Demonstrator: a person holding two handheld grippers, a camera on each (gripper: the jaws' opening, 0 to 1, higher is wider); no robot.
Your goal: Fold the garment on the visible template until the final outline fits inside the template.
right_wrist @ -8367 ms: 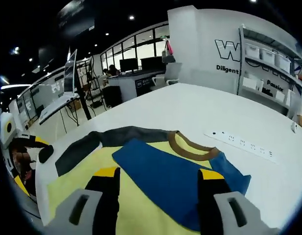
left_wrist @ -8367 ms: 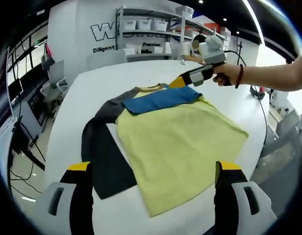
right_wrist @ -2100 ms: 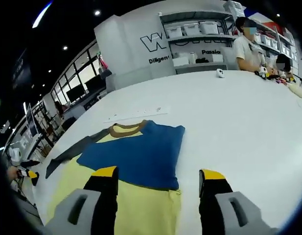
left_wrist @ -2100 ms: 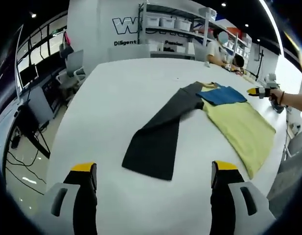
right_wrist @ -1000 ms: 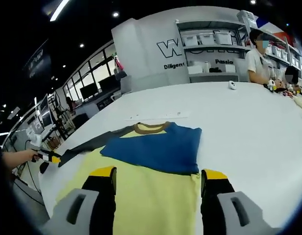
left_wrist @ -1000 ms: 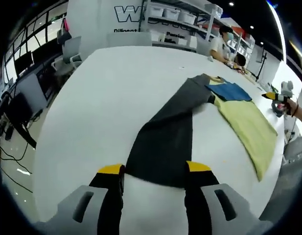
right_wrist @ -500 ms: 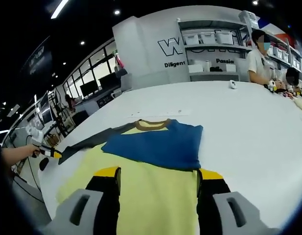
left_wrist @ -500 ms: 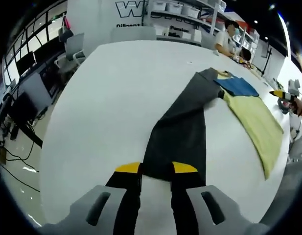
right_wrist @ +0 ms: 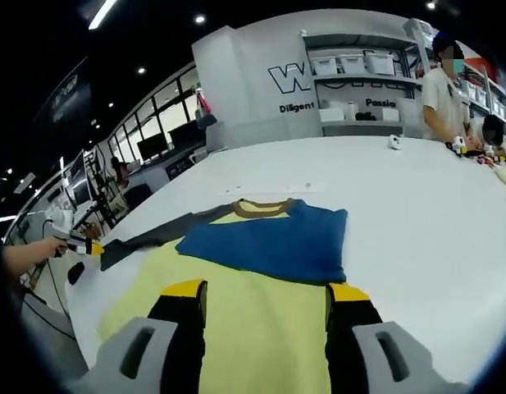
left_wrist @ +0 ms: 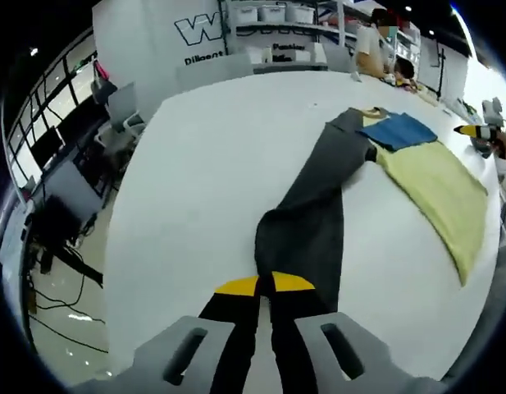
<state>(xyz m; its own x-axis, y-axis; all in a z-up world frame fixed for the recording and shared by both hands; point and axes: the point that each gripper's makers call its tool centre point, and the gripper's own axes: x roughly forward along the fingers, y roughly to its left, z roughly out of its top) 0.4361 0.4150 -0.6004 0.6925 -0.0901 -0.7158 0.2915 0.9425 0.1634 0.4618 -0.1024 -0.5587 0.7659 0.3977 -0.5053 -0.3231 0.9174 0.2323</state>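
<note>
A garment lies on the white table (left_wrist: 211,139): yellow body (left_wrist: 437,193), blue sleeve (left_wrist: 403,131) folded across the chest, dark grey sleeve (left_wrist: 318,205) stretched out toward the left gripper. The left gripper (left_wrist: 265,284) is shut on the cuff end of the grey sleeve. In the right gripper view the yellow body (right_wrist: 261,316), blue sleeve (right_wrist: 273,238) and brown collar (right_wrist: 261,207) lie just beyond the right gripper (right_wrist: 265,290), which stands open over the yellow fabric. The left gripper (right_wrist: 88,247) appears far left holding the grey sleeve (right_wrist: 154,234). The right gripper (left_wrist: 476,130) shows at the far right.
A white power strip (right_wrist: 298,188) lies on the table behind the collar. Shelves with boxes (right_wrist: 359,74) stand against the back wall. People (right_wrist: 444,82) stand at the far end of the table. Office chairs (left_wrist: 121,115) and desks sit off the table's left edge.
The left gripper has closed fully on the grey sleeve's end and the sleeve has bunched slightly. The right gripper stays open over the yellow body.
</note>
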